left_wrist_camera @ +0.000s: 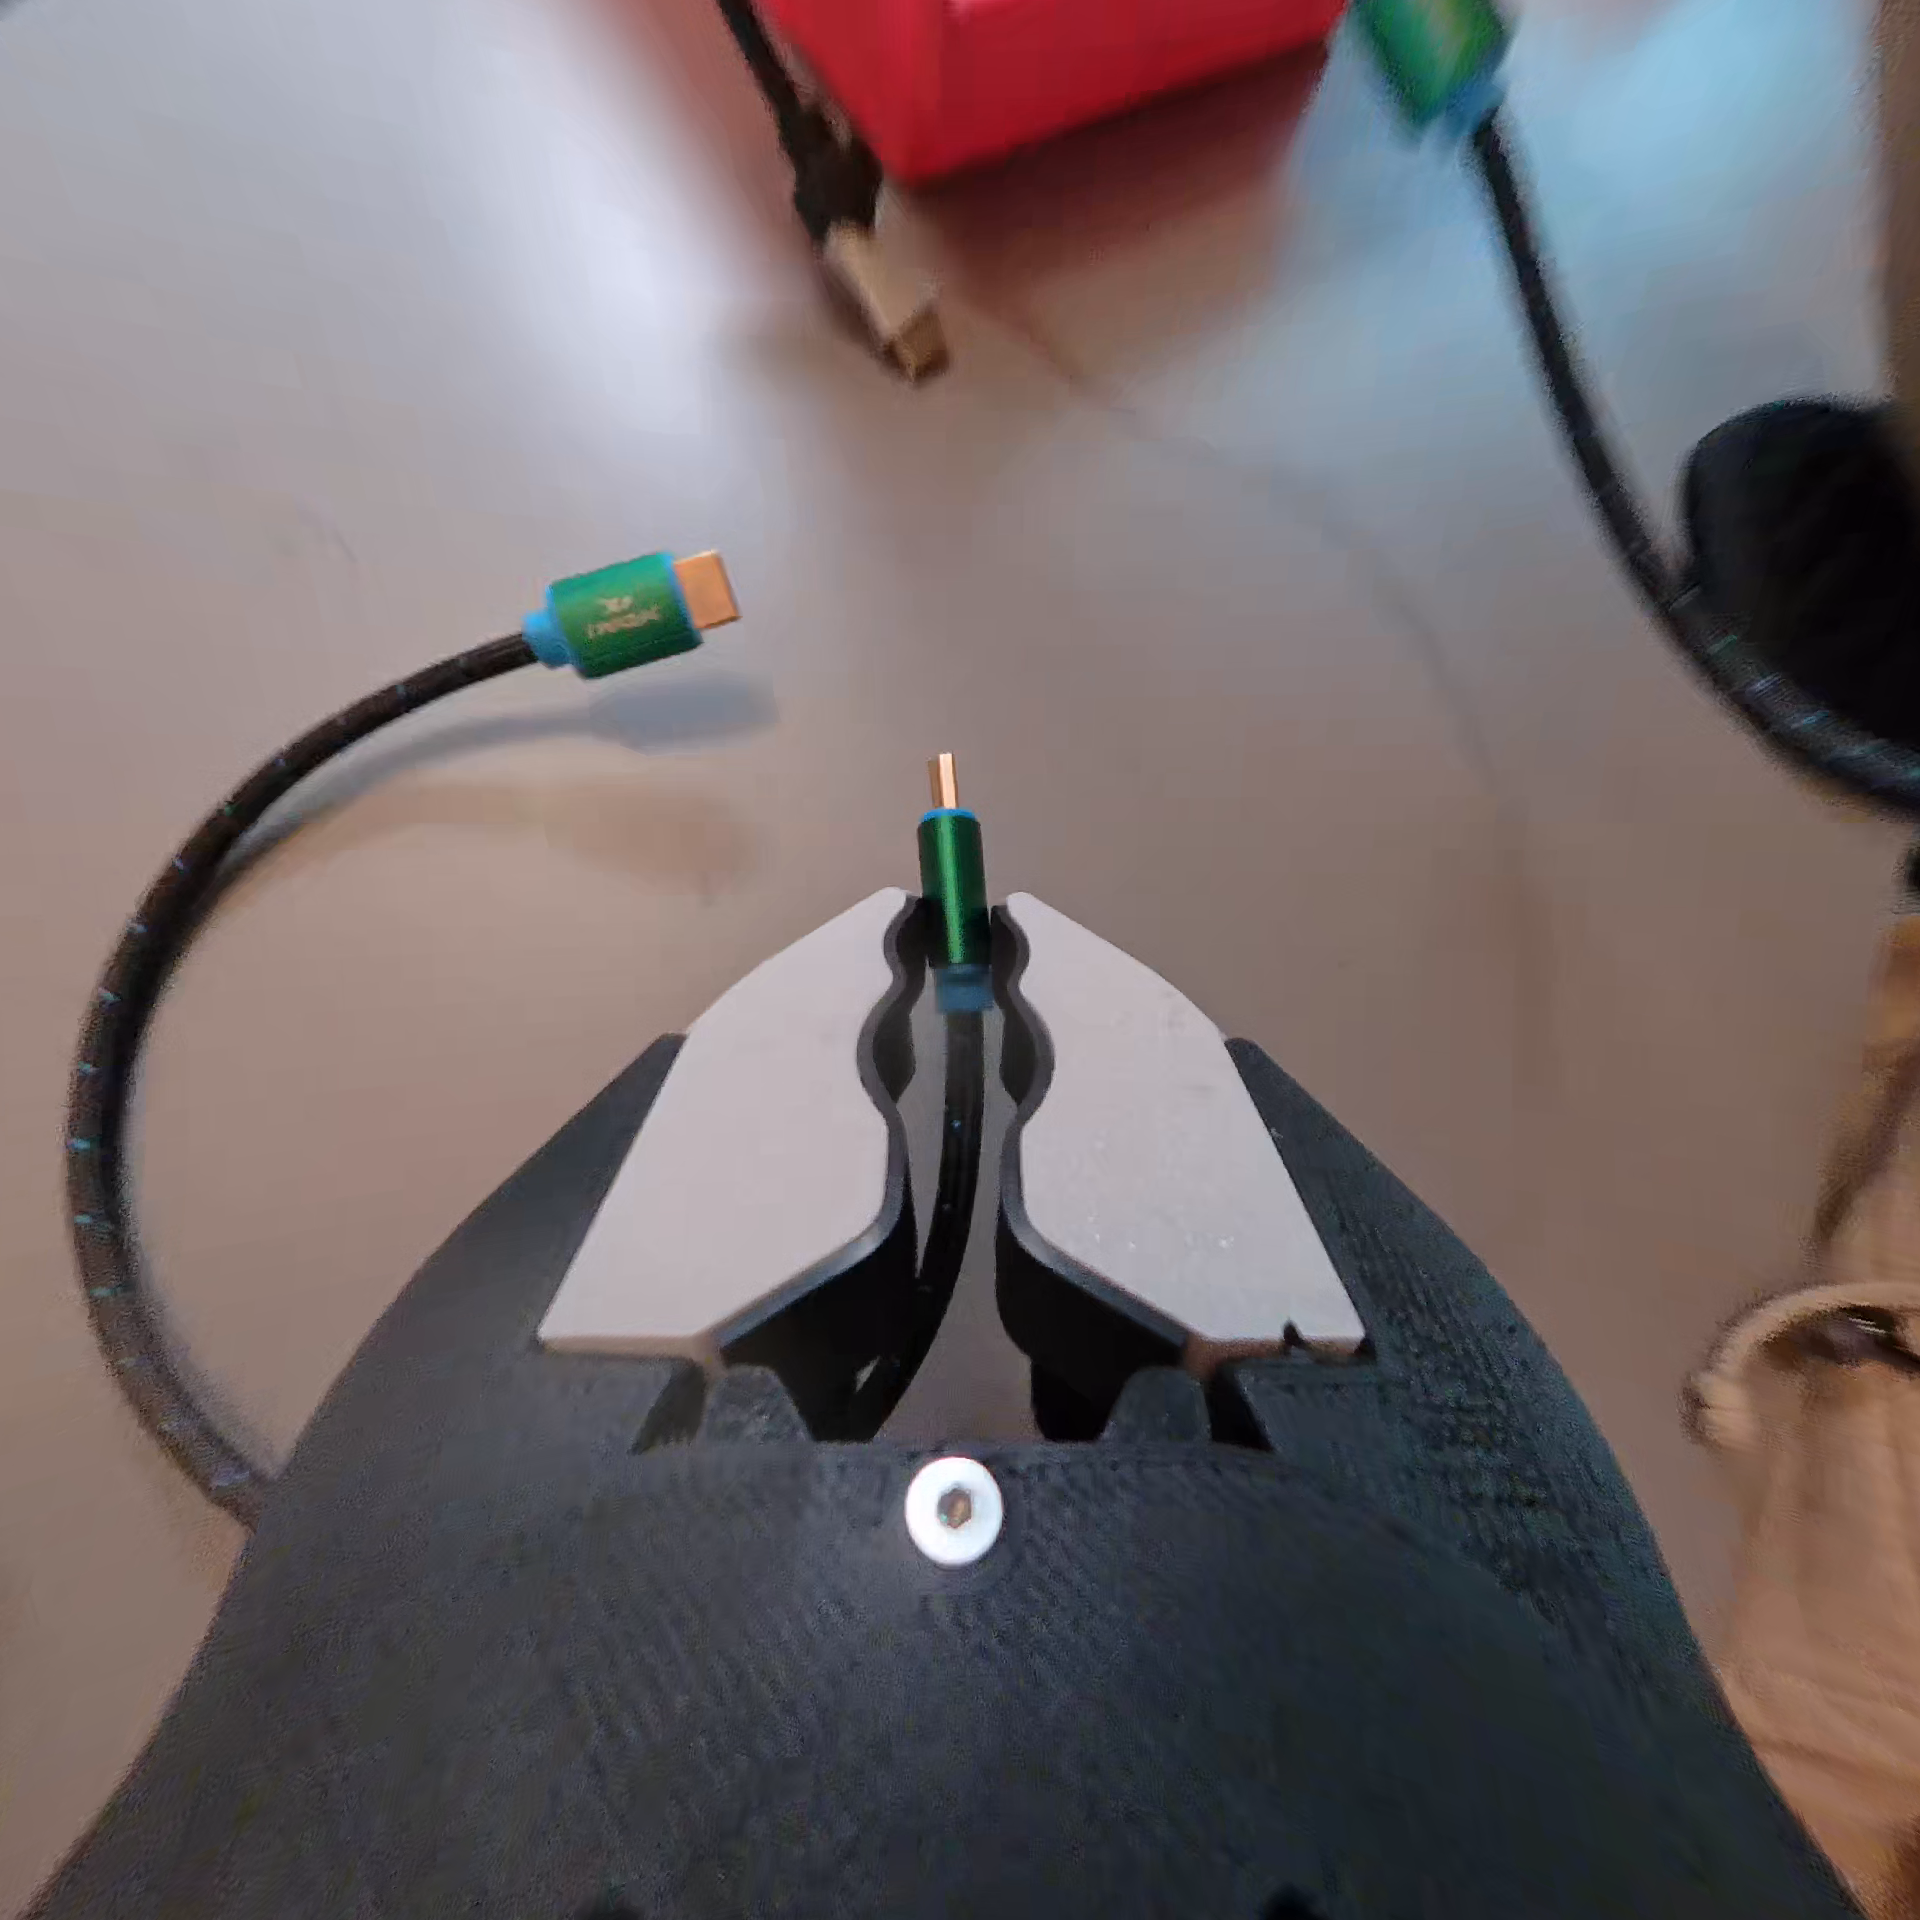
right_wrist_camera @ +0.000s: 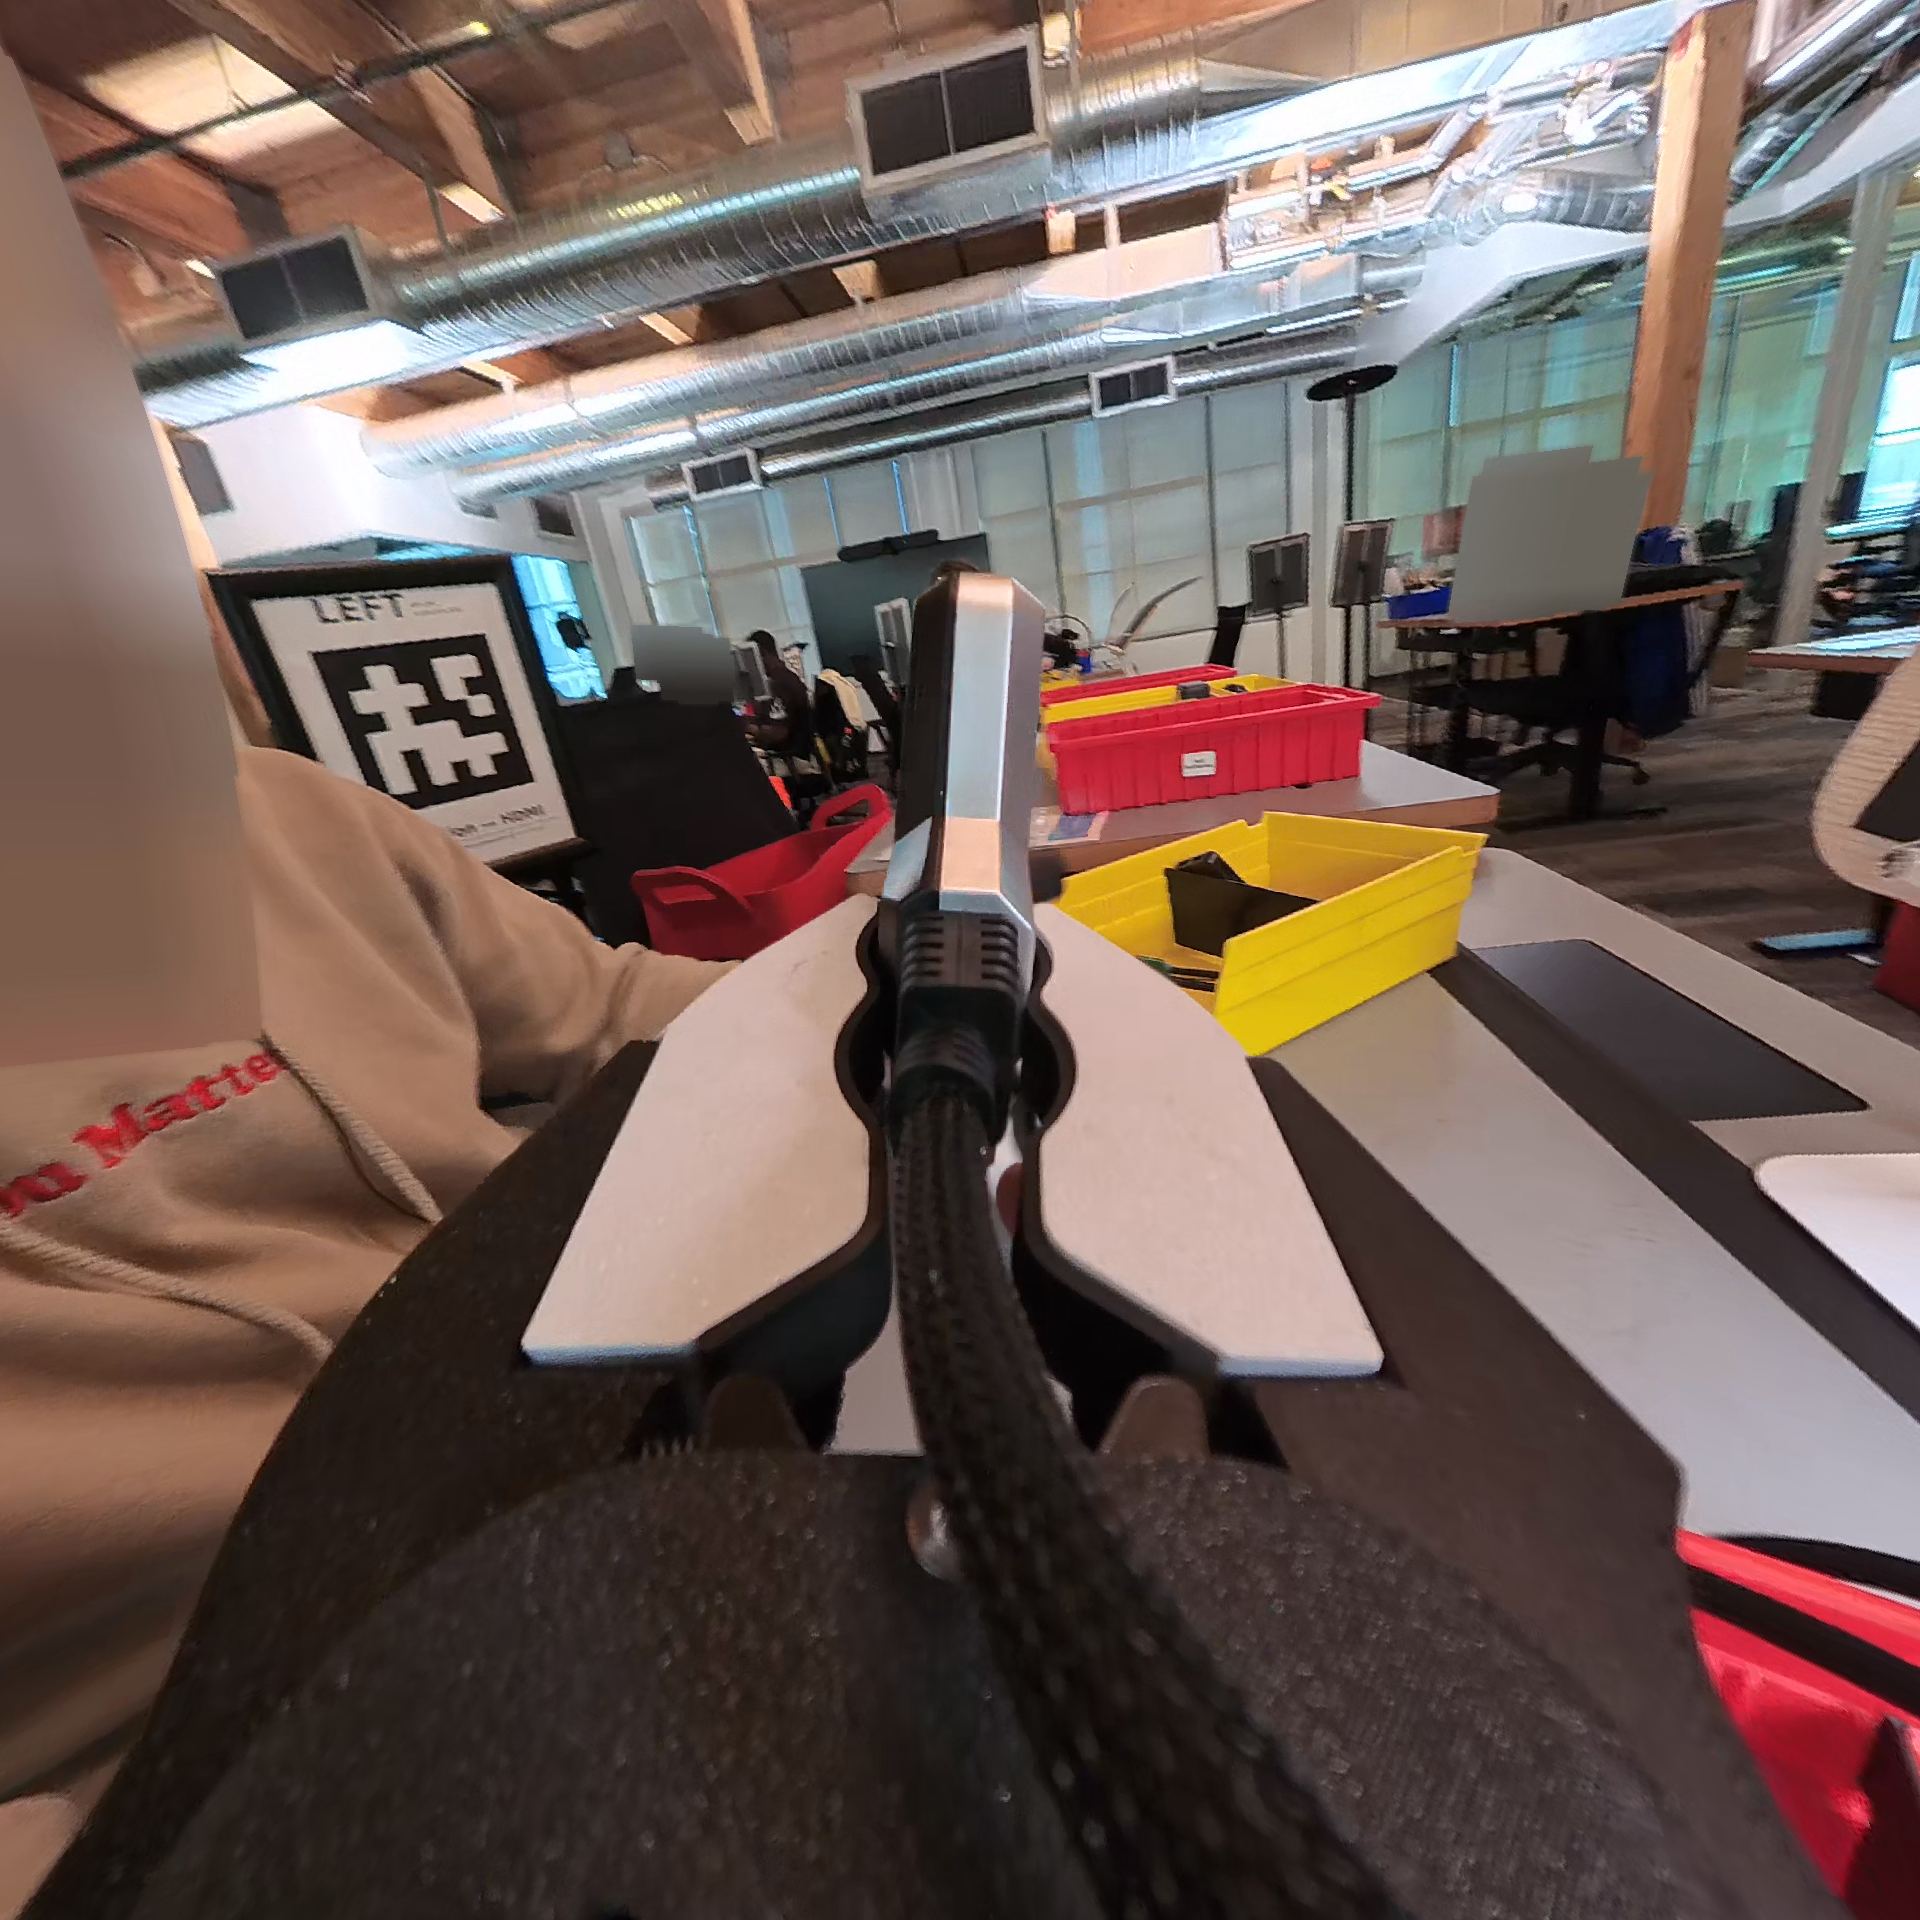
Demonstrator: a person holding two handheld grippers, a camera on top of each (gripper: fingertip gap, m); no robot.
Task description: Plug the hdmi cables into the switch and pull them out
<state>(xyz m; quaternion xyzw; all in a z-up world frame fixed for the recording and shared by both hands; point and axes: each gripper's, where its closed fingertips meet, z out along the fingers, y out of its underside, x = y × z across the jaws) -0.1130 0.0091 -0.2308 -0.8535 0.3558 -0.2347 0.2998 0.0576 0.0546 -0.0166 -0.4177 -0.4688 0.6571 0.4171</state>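
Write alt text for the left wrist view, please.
The left gripper has its jaws shut on a green cable plug, gold tip forward, above a grey table. Another green plug lies to the left; a red box sits beyond.

Green-and-blue plug (left_wrist_camera: 951, 914), silver switch (right_wrist_camera: 982, 727), yellow bin (right_wrist_camera: 1340, 914).

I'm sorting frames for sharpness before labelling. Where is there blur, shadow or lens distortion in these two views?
Left wrist view: the green-shelled HDMI plug in the left tongs is sharp; the red box and silver-tipped black cable are motion-blurred; the loose green plug casts a soft shadow. Right wrist view: the grey metal switch is crisp; the ceiling ducts bow from wide-angle distortion.
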